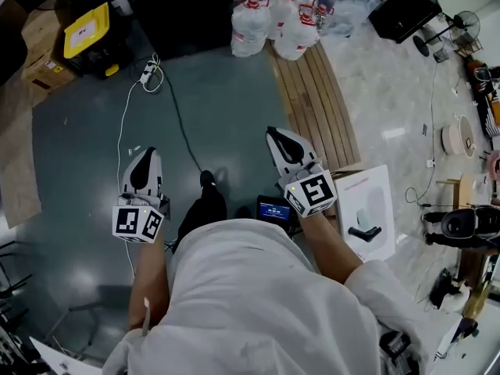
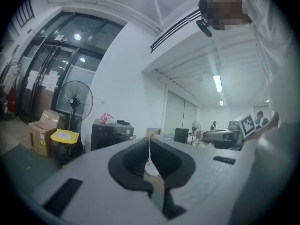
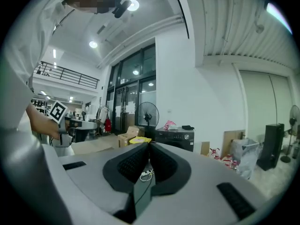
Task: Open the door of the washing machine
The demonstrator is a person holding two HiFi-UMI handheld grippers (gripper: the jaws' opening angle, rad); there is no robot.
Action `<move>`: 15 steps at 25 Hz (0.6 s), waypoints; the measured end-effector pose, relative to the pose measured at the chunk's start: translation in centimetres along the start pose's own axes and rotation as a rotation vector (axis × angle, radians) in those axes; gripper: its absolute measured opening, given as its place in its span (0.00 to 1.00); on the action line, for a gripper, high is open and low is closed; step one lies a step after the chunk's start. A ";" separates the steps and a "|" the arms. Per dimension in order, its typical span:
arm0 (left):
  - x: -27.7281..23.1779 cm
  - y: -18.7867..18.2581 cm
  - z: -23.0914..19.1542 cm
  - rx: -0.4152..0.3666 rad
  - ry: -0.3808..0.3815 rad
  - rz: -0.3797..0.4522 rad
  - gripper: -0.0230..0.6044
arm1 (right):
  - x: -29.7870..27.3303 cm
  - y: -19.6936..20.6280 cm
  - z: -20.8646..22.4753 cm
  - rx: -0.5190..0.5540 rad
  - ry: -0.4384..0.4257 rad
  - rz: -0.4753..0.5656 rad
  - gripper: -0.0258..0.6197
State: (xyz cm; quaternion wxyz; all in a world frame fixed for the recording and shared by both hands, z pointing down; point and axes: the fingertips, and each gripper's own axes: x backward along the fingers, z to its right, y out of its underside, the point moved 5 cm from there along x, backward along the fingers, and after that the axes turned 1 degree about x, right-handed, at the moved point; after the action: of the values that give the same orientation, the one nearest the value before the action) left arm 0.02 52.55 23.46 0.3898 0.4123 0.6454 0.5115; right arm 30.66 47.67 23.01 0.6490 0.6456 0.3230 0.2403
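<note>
Looking down through the head view, I have the left gripper [image 1: 148,154] and right gripper [image 1: 274,134] held out side by side over a dark grey floor [image 1: 226,108]. The person's white sleeves fill the bottom of the picture. The washing machine [image 1: 183,10] is a dark box at the top edge, well apart from both grippers. A yellow-lidded bin [image 1: 87,30] stands to its left and a cluster of water bottles [image 1: 273,18] to its right. A white cable [image 1: 123,131] trails from a power strip [image 1: 148,70] toward the left gripper, and a strip of wooden slats [image 1: 316,104] runs past the right one.

In the left gripper view, the left gripper [image 2: 149,142] has its jaws pressed together with nothing between them. Beyond them the washing machine [image 2: 111,134] stands against the white wall with something pink [image 2: 107,118] on top. The yellow-lidded bin [image 2: 64,136] and a standing fan [image 2: 74,100] are beside it.

In the right gripper view, the right gripper [image 3: 149,146] has its jaw tips meeting and nothing in its grip. Only floor and cable show through the gap lower down. The washing machine [image 3: 176,137] sits straight ahead, far off, with what looks like a control knob on its front. The door itself is too small and dark for me to make out.
</note>
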 end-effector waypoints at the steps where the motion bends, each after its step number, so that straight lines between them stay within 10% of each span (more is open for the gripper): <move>1: -0.9 -0.3 -1.2 -0.004 0.000 0.005 0.05 | -1.3 -0.2 0.5 0.000 0.005 -0.005 0.09; 15: -11.5 -2.4 -16.6 -0.004 0.023 -0.007 0.32 | -19.7 -4.8 2.6 0.001 0.015 -0.008 0.09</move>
State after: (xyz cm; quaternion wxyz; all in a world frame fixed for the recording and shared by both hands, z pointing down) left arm -11.53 35.93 24.92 0.3848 0.4033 0.6504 0.5161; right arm 18.71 31.27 20.31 0.6472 0.6429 0.3304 0.2422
